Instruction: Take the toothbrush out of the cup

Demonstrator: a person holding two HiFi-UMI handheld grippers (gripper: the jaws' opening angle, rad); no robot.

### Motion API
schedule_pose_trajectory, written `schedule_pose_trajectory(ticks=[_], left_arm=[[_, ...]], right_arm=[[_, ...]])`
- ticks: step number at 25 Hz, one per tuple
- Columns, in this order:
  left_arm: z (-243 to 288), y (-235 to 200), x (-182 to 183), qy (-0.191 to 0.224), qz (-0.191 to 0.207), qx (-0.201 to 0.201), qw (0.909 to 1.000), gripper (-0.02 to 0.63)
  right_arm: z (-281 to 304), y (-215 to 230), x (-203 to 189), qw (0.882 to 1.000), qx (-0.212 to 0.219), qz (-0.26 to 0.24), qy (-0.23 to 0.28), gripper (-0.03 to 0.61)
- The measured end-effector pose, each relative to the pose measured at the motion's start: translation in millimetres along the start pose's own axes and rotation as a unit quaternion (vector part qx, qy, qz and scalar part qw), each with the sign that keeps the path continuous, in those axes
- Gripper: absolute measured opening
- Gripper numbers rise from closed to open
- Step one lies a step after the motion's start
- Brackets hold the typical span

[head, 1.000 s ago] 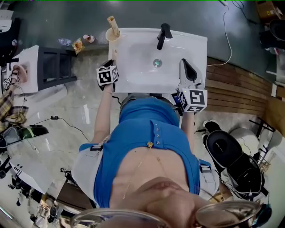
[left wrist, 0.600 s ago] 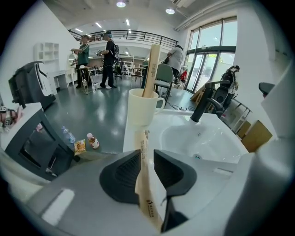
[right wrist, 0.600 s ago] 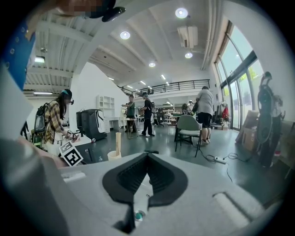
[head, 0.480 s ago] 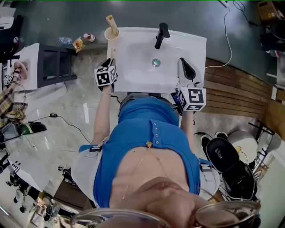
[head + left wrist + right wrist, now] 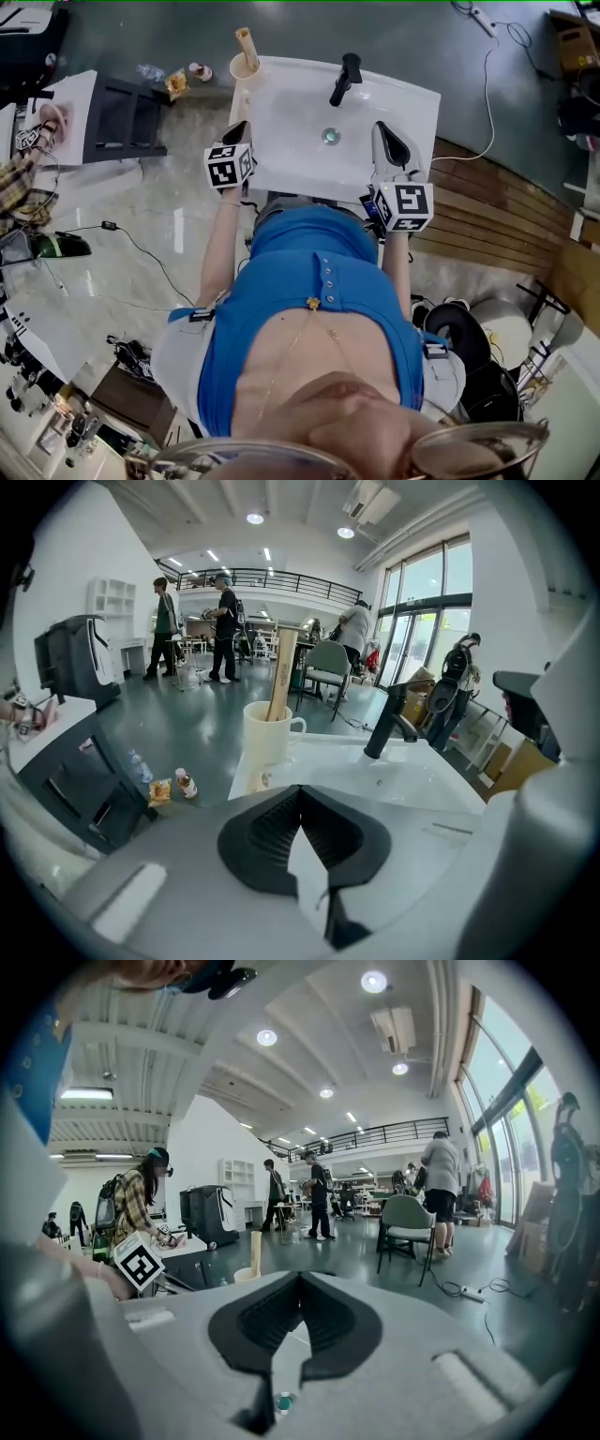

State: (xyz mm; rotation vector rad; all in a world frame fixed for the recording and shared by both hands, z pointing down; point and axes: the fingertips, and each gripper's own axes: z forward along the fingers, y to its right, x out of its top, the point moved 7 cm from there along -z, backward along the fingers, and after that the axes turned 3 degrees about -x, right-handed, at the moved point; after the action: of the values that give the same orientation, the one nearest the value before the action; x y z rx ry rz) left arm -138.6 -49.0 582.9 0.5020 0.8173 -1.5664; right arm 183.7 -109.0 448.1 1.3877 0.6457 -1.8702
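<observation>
Left gripper (image 5: pixel 238 133) and right gripper (image 5: pixel 387 139) both closed, empty, at the sink's (image 5: pixel 375 94) near edge. Toothbrush (image 5: pixel 245 45) stands in the cup (image 5: pixel 246 67), sink's 11 o'clock corner, 12 o'clock from left. We'd open left, pinch the handle above the rim, lift straight up.

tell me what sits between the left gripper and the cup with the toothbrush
Just a strip of the white sink rim, with a small unclear mark by the cup. The left gripper view shows it, ahead of the left gripper, whose jaws are together.
</observation>
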Motion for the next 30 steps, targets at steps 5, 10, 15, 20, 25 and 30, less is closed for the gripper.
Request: schedule_pose_trajectory(ticks=[5,10,15,20,25,30], left_arm=[[-18,22,6,0.033,-0.013,-0.003,0.9994,0.002],[-37,53,16,0.088,-0.016,-0.021,0.9957,0.002],[-54,78,23,0.115,-0.007,-0.025,0.9930,0.002],[-63,89,31,0.137,-0.005,-0.035,0.9900,0.002],[-71,89,41,0.160,-0.001,-0.051,0.9858,0.002],[-80,79,48,0.177,0.001,-0.071,0.9817,0.002]], right_arm=[[2,3,2,0.999,0.034,-0.009,0.003,0.002],[4,4,2,0.997,0.069,-0.017,0.008,0.002],[5,2,5,0.994,0.101,-0.022,0.016,0.002],[7,-3,5,0.993,0.115,-0.020,0.022,0.002],[16,-15,10,0.992,0.124,-0.016,0.021,0.002],[31,-46,15,0.990,0.135,-0.023,0.020,0.002]])
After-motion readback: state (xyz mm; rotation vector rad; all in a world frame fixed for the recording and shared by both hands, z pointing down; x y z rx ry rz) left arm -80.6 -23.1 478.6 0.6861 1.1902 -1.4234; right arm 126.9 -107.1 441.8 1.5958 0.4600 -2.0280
